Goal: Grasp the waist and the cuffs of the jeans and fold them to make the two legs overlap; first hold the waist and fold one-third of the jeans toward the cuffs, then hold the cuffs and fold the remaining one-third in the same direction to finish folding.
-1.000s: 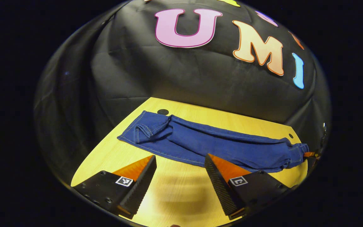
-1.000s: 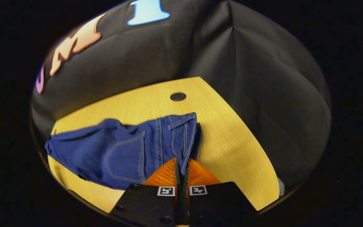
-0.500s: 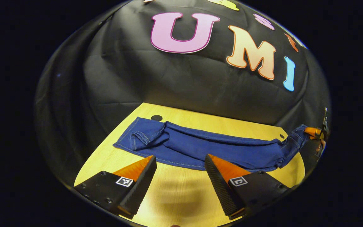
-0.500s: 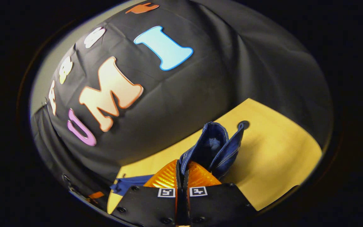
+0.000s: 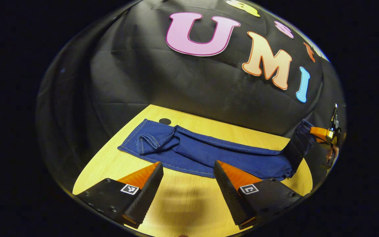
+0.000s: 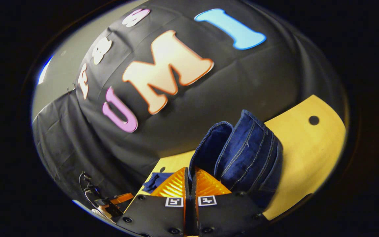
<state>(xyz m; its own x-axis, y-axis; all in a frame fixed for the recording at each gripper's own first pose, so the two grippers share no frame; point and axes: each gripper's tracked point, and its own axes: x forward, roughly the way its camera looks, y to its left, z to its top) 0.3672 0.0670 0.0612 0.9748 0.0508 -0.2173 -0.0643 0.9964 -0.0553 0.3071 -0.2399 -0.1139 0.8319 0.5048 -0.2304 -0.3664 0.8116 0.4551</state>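
The right gripper [image 6: 189, 171] has lifted the waist [image 6: 242, 148] higher off the surface [image 5: 183, 200], jaws clamped on the denim. The jeans [image 5: 209, 151] otherwise lie flat along the surface; the left gripper [image 5: 188, 169] hovers near them, jaws apart.

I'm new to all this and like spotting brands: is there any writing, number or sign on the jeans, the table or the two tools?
Jeans: no readable text.
Table: none.
Left gripper: two square black-and-white markers, a coded pattern, not words.
Right gripper: two markers of the same kind, again not words.
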